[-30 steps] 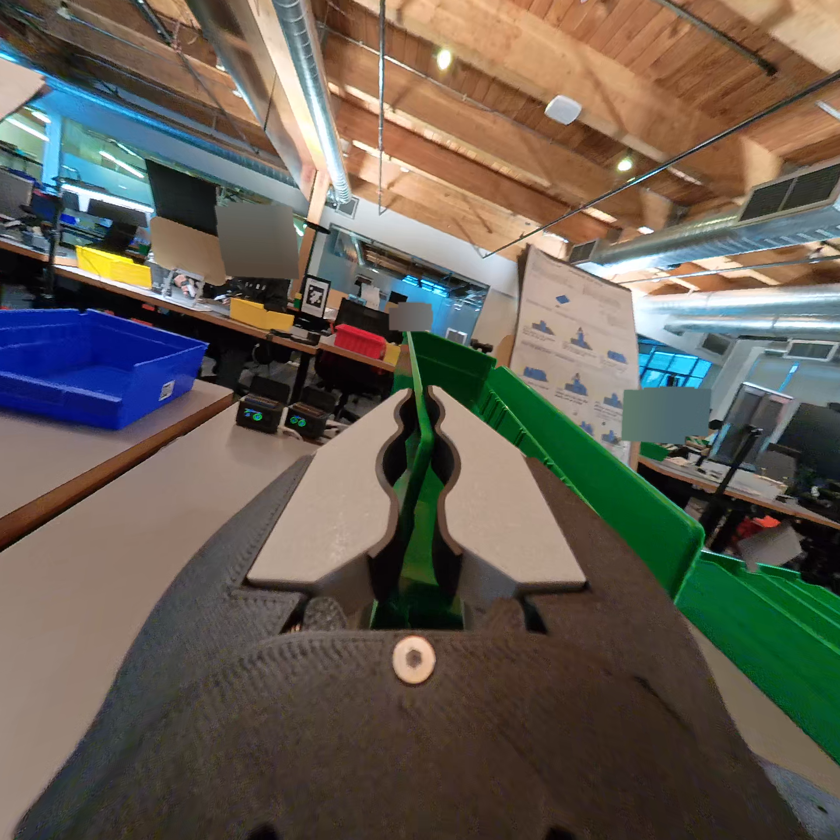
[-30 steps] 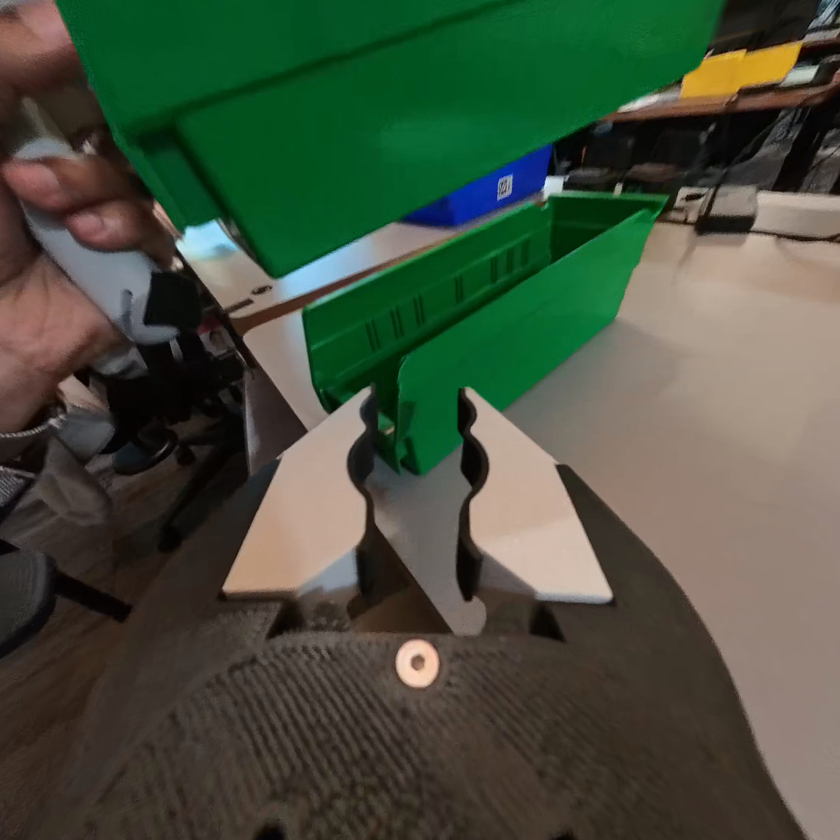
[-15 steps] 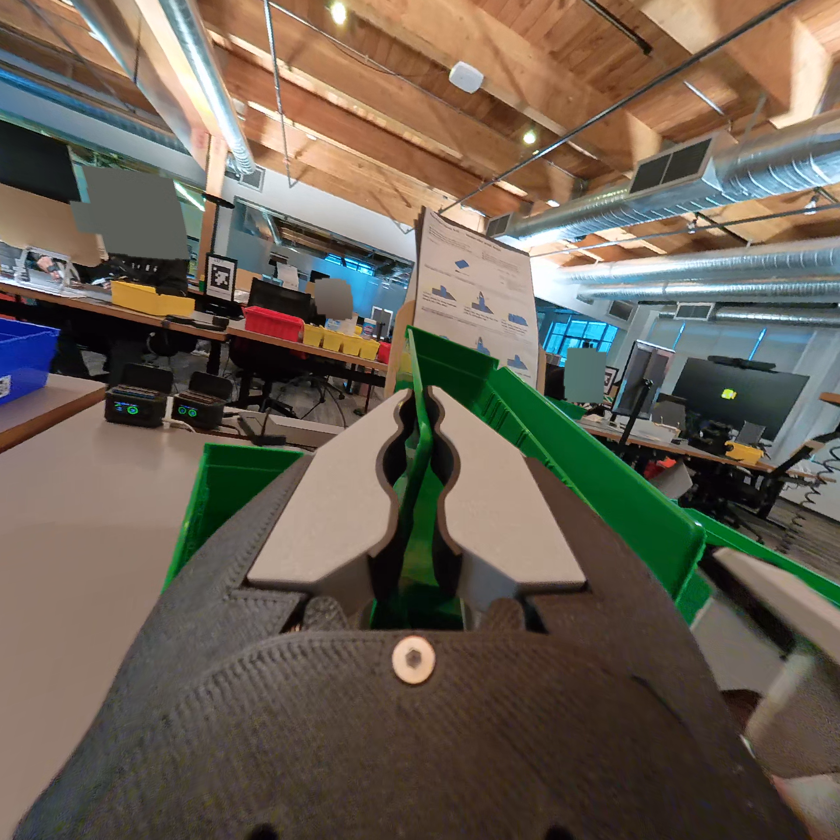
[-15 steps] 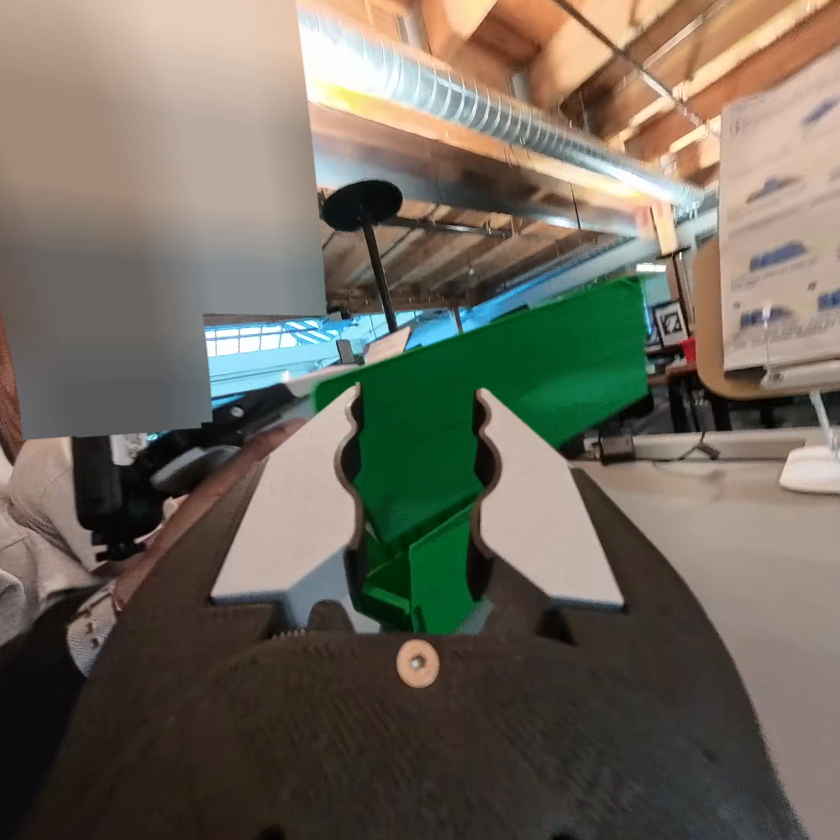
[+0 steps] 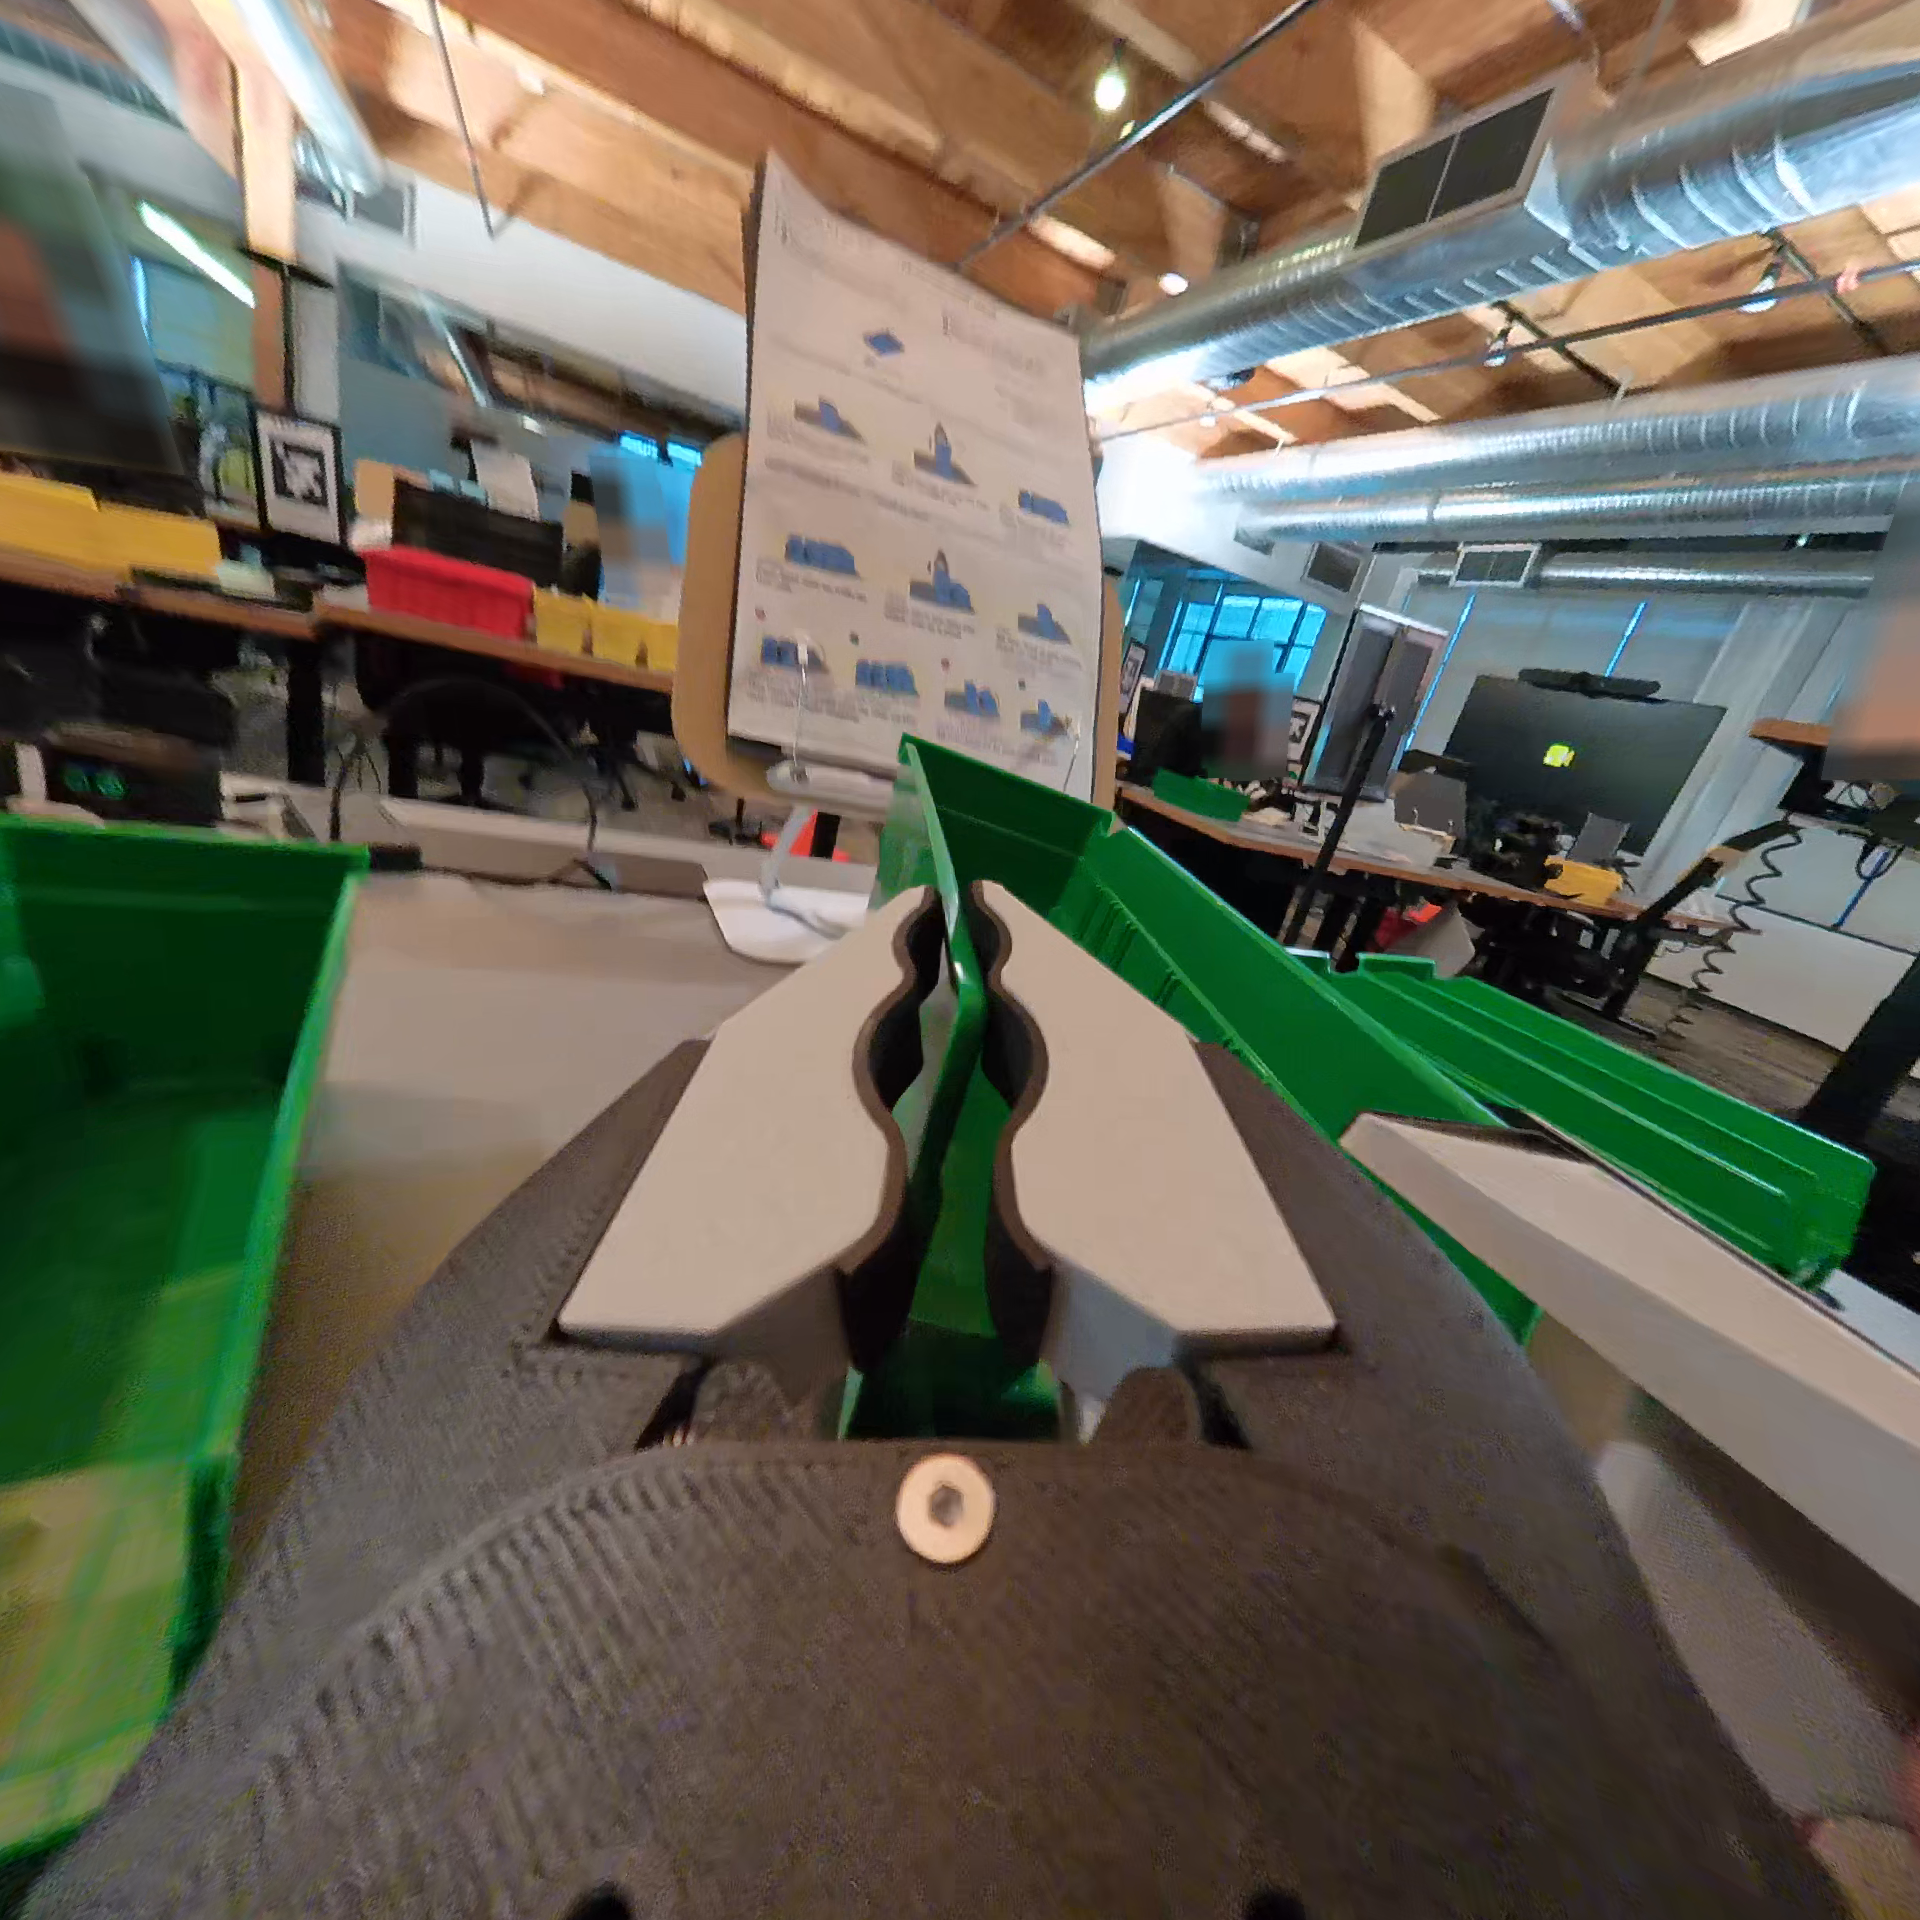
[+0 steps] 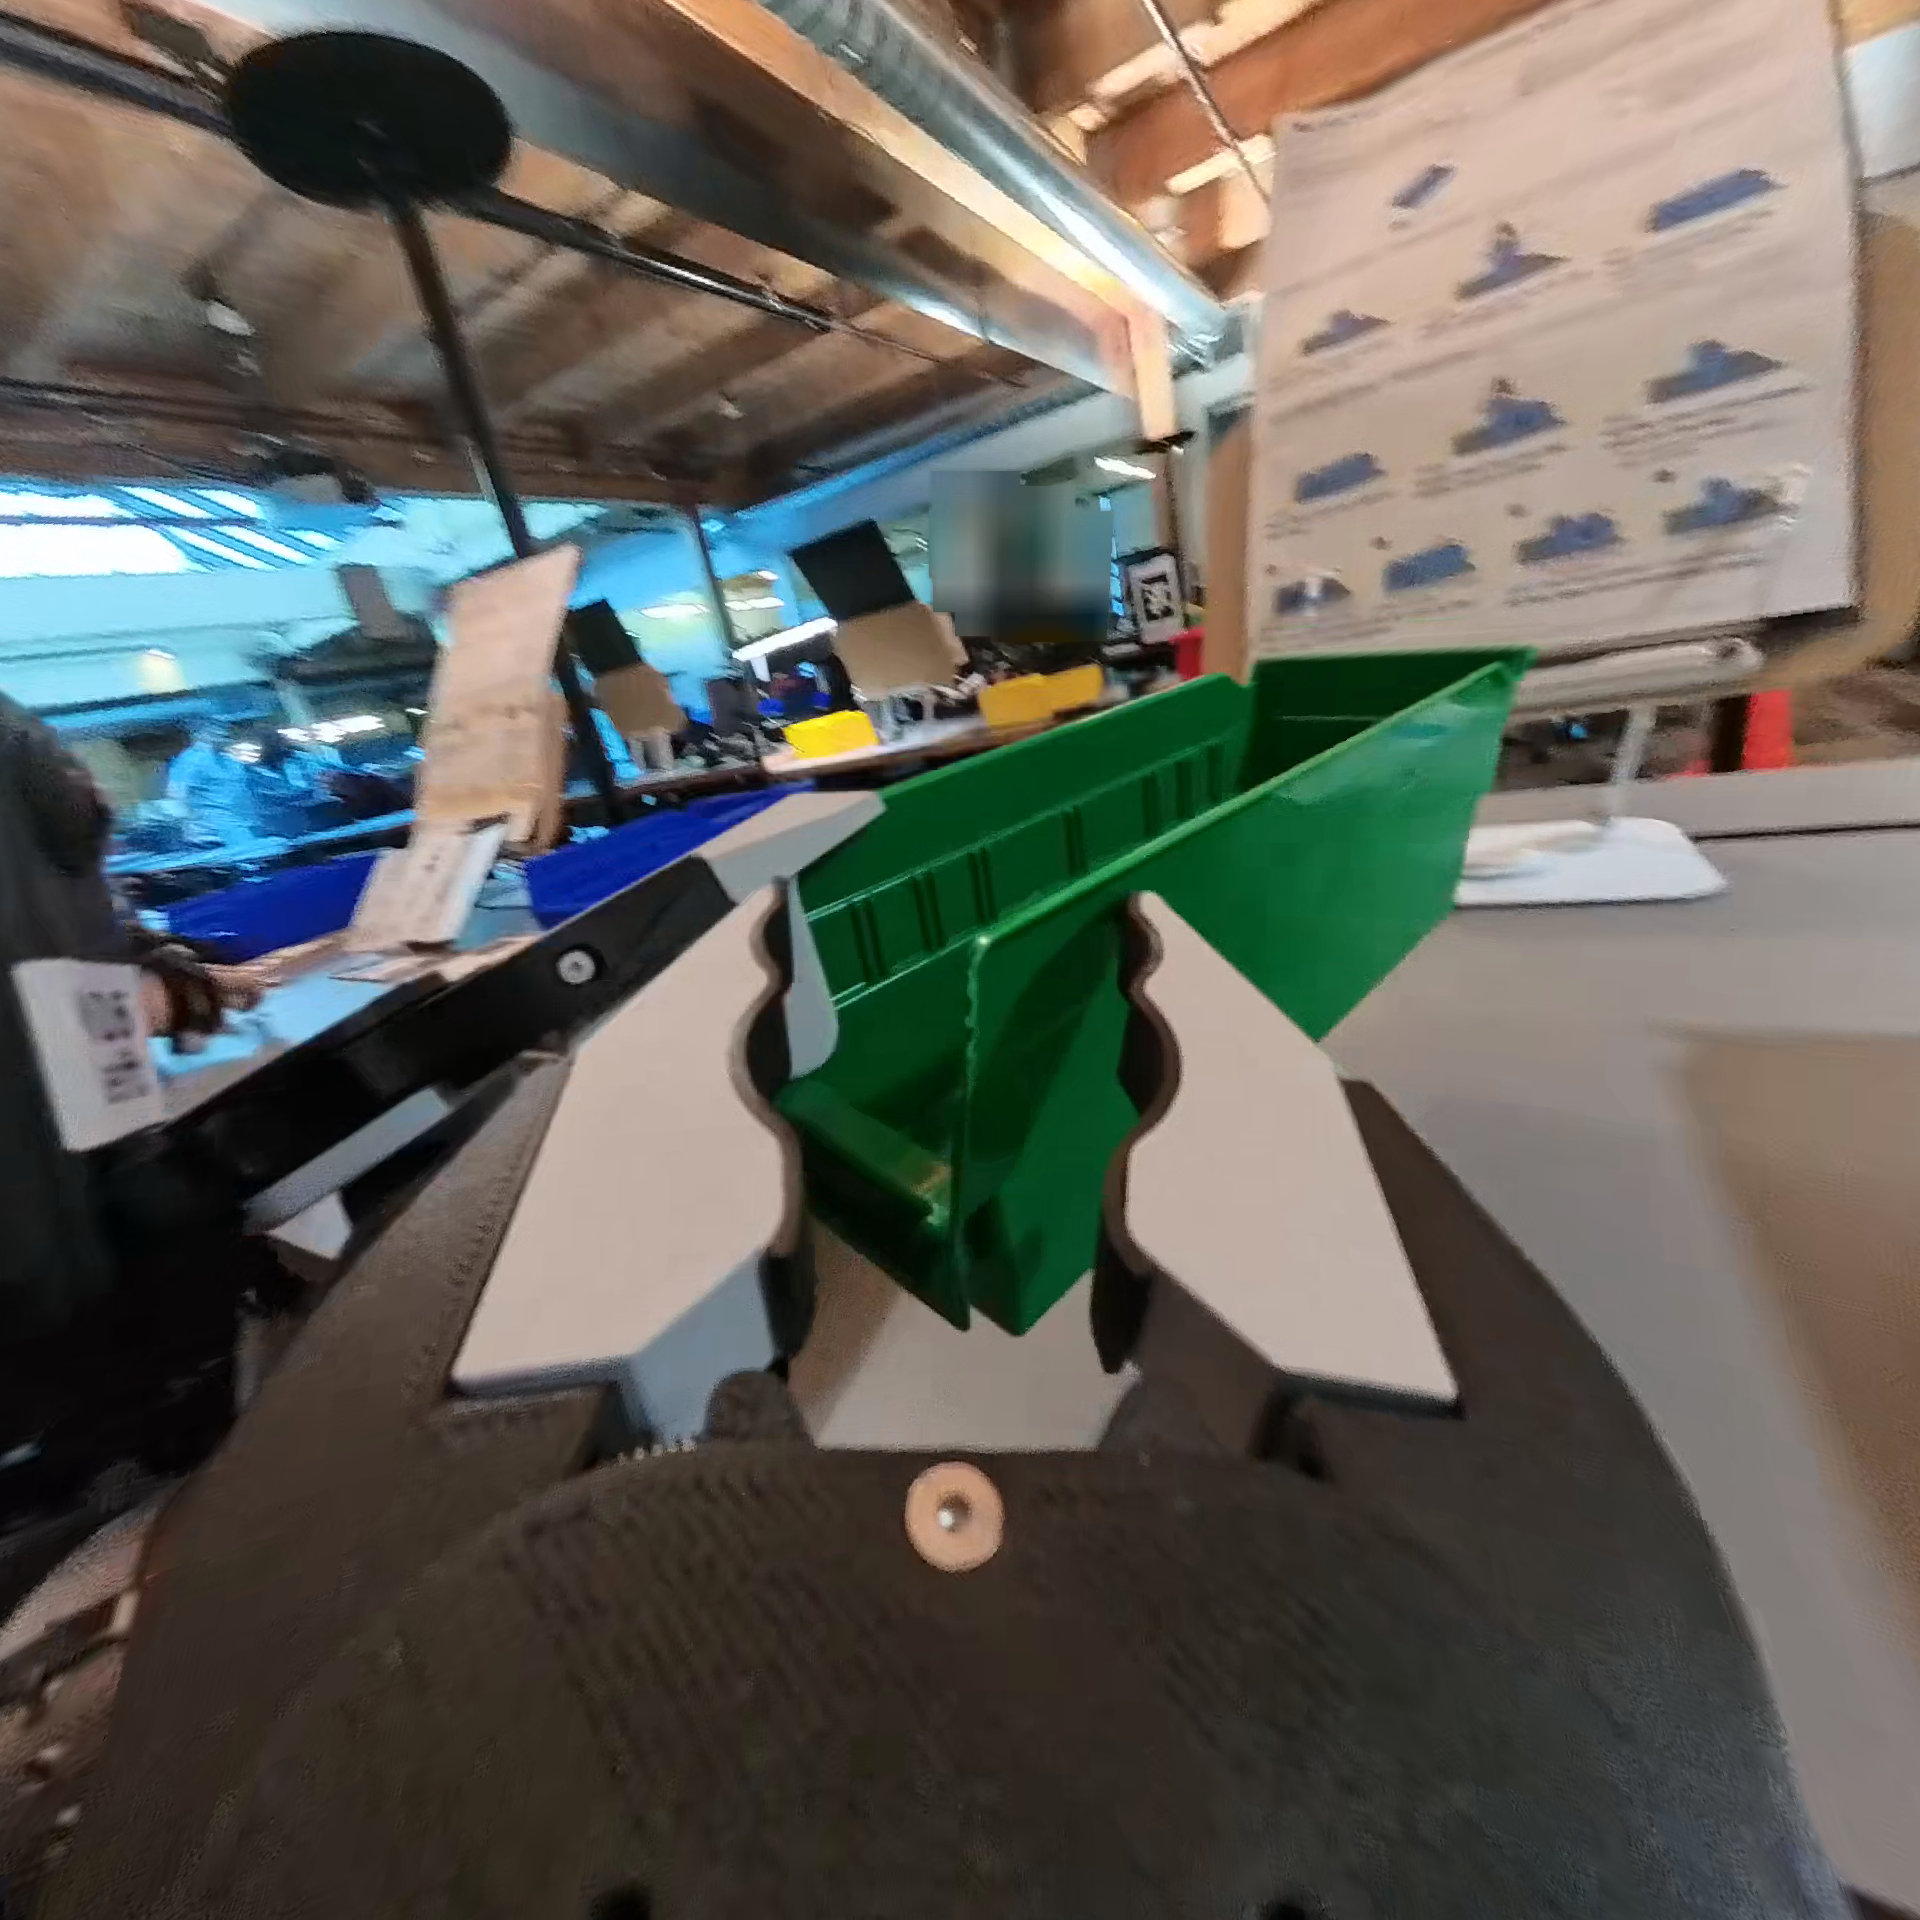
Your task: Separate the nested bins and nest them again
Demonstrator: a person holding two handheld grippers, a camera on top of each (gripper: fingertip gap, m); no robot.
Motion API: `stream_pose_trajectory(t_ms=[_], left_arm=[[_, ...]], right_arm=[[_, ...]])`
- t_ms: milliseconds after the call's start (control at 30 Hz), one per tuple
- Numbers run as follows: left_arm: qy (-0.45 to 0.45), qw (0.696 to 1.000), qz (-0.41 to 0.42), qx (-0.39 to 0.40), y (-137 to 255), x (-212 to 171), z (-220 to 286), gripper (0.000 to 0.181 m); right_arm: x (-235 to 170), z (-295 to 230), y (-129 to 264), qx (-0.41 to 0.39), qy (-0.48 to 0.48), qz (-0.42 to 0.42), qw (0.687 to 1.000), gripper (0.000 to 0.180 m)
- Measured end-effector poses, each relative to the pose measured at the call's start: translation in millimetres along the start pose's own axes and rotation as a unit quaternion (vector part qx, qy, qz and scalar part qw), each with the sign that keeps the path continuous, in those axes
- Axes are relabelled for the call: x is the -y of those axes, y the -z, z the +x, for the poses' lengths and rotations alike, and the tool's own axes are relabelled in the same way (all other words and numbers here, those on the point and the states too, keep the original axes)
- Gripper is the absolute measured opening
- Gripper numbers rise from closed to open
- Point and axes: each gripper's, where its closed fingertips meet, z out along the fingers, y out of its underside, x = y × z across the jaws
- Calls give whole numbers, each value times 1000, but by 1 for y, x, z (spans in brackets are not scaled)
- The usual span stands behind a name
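Observation:
My left gripper (image 5: 958, 894) is shut on the thin long wall of a green bin (image 5: 1226, 997), which runs ahead and to the right. In the right wrist view that same green bin (image 6: 1299, 862) is tilted over the grey table (image 6: 1683, 1195). Its near corner sits between the fingers of my right gripper (image 6: 956, 914), which is open. The left gripper (image 6: 540, 997) shows there at the bin's left wall. Another green bin (image 5: 156, 1091) lies at the left. Nested green bin rims (image 5: 1662, 1132) lie at the right, behind my right gripper's grey finger (image 5: 1621, 1288).
A picture poster on a stand (image 5: 914, 520) rises beyond the bins, and its white base (image 6: 1579, 862) sits on the table. Blue bins (image 6: 644, 862) lie on the neighbouring table at the left. A person's arm (image 6: 62, 935) is at the left edge.
My left gripper swung right with the green bin; the blue bin left its view and another green bin came in at the left. My right gripper opened wider and closed in on the held bin's near corner.

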Motion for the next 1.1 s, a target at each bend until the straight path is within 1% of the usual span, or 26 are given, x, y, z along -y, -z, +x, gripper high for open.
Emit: stream_pose_trajectory(t_ms=[100, 167, 300, 433, 500, 567, 667, 733, 900, 1000, 1100], left_arm=[[35, 999, -33, 2, 2, -22, -1, 0], [59, 997, -48, 1, 5, -34, 0, 1], [77, 995, -61, 2, 11, -48, 4, 6], [75, 992, -86, -46, 14, -60, 24, 25], [83, 986, -108, -92, 17, -67, 42, 36], [89, 983, -120, -103, 20, -71, 52, 35], [70, 987, -100, -103, 24, -65, 54, 35], [59, 988, -97, -100, 26, -62, 52, 35], [48, 990, -100, -87, 31, -62, 42, 33], [40, 991, -98, -81, 32, -61, 36, 33], [14, 993, -93, -75, 32, -60, 31, 32]], right_arm=[[-12, 21, 7, -45, 15, -18, 999, 28], [-18, 26, 10, -48, 29, -28, 998, 27], [-29, 37, 13, -64, 52, -56, 995, 20], [-36, 68, 17, -96, 44, -76, 992, 7], [-32, 92, 19, -121, 47, -67, 989, 2], [-26, 113, 21, -138, 61, -62, 987, 0], [-26, 143, 22, -160, 33, -66, 984, 1], [-26, 166, 24, -184, 33, -65, 980, 1], [-40, 213, 28, -225, 52, -133, 964, 2], [-38, 221, 33, -226, 122, -165, 952, 3], [-35, 223, 37, -210, 156, -171, 950, 3]])
